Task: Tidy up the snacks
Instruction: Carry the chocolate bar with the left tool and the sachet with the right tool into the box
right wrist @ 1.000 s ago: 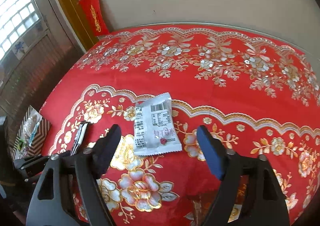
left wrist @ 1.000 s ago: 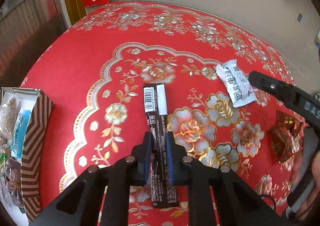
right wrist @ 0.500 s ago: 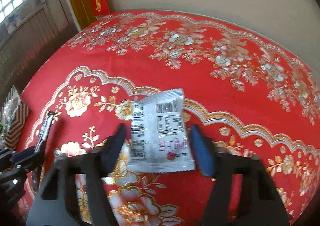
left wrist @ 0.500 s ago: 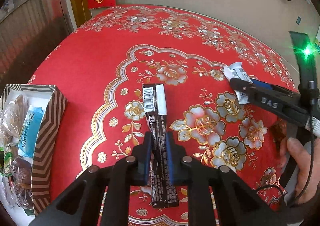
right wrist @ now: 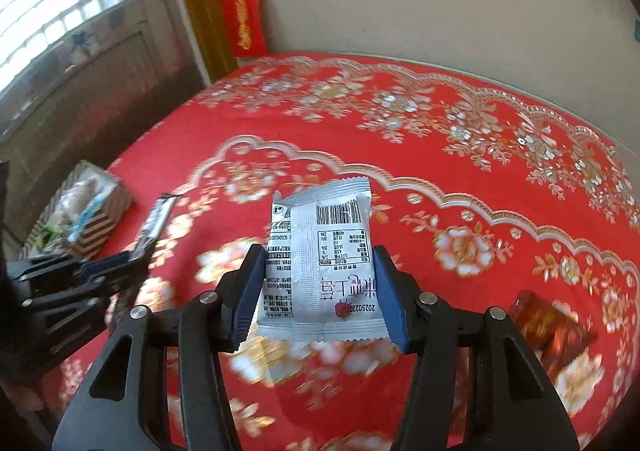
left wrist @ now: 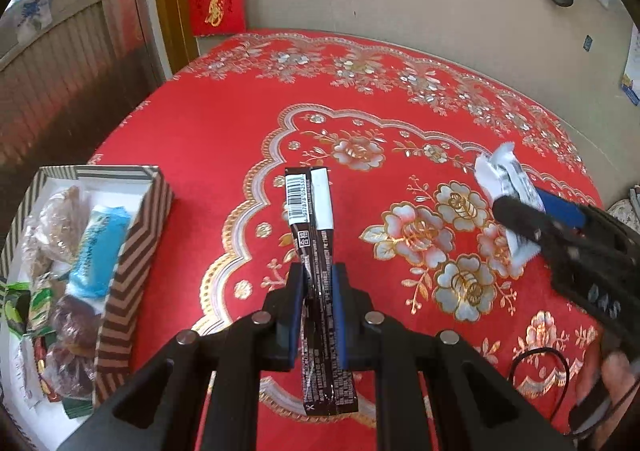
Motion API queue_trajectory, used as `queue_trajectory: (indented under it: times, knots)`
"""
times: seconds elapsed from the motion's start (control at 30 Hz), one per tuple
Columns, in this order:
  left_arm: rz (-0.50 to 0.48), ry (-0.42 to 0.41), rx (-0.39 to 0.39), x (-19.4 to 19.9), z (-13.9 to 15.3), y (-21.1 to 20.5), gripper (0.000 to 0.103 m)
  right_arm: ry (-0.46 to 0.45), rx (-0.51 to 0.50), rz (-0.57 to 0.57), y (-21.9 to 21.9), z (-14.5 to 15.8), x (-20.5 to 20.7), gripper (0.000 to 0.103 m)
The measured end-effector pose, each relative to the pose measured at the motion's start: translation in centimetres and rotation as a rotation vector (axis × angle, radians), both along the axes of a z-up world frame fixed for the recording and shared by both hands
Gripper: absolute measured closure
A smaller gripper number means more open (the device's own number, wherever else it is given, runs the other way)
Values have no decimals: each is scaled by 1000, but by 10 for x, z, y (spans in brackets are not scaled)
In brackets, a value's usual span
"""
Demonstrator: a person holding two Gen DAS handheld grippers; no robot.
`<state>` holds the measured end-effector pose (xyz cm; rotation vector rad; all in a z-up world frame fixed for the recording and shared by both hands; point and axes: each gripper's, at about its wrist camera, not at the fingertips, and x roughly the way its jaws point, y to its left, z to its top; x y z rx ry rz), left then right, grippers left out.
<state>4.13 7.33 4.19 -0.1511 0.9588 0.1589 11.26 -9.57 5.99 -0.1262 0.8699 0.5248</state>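
A: Snacks status? Left tongs?
B: Clamped tight on dark snack bar, raised over the red floral surface, striped box of snacks at its left edge.
A: Right tongs?
B: Pads pressing both sides of white snack packet, held off the surface; amber wrapped sweet lies nearby.

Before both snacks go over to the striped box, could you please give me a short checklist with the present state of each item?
1. Left gripper shut on the dark snack bar: ok.
2. Right gripper shut on the white snack packet: ok.
3. Striped box open on top: ok.
4. Free room in the box among the snacks already inside: cannot tell.
5. Everything collected: not ok, an amber wrapped snack lies on the red tablecloth.
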Motion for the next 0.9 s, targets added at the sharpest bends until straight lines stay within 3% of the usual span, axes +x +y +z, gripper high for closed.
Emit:
queue_trajectory:
  times: [0.5,0.9]
  knots:
    - [-12,-77,27,-59,21,25,87,6,81,41,32,8,-75,50]
    - [12,-128,39,-95,40,57,87,-13,90,119,75,19,-114,50]
